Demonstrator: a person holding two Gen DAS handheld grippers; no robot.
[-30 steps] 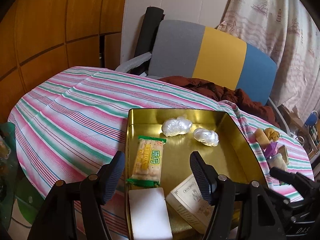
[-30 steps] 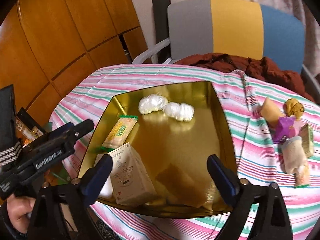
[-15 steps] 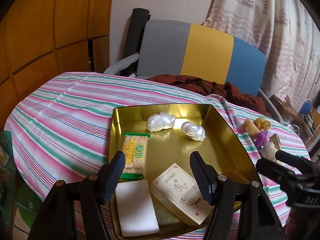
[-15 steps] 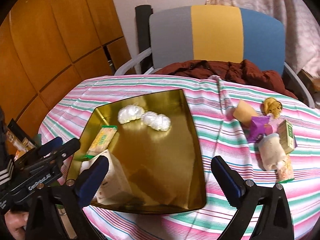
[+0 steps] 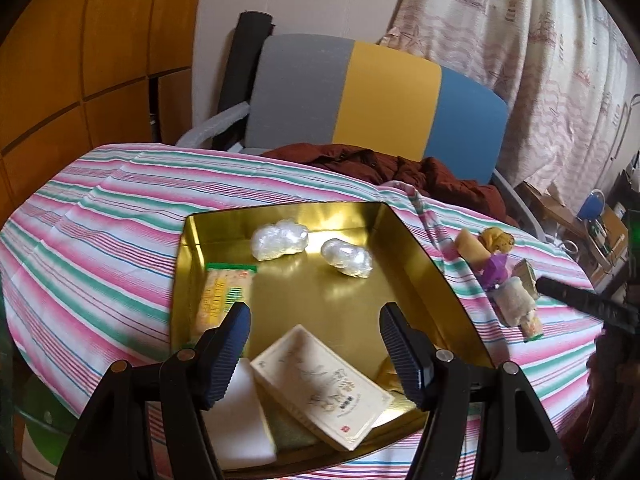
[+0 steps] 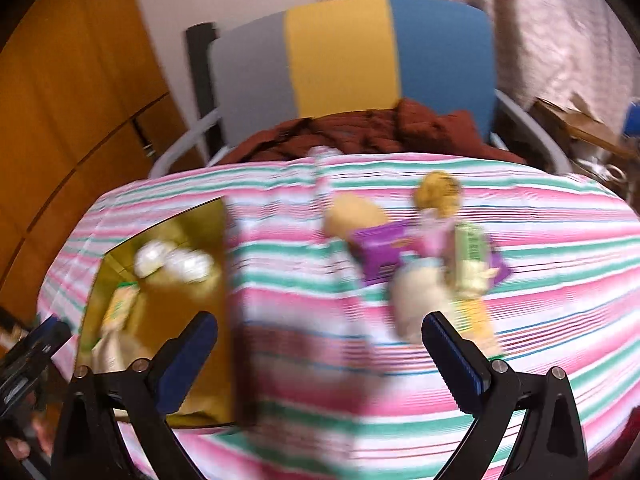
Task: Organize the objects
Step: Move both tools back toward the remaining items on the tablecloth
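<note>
Snacks (image 6: 436, 264) lying in a pile on the striped tabletop (image 6: 560, 240), gold tray (image 5: 416, 264) beside, both tools (image 5: 314, 344) (image 6: 320, 356) gaping wide, holding nothing.

right wrist view motion-blurred; snack pile (image 6: 436, 264) indistinct, white pad (image 5: 236, 428) partly hidden

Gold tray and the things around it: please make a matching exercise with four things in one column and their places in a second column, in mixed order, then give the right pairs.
Things
1. cracker packet
2. cream box
3. purple packet
4. brown jacket

Places
A. on the striped cloth, right of the gold tray
B. on the chair, behind the table
C. in the tray, along its left wall
D. in the tray, at its near end, between the left gripper's fingers in view

Pairs: 1-C, 2-D, 3-A, 4-B
</note>
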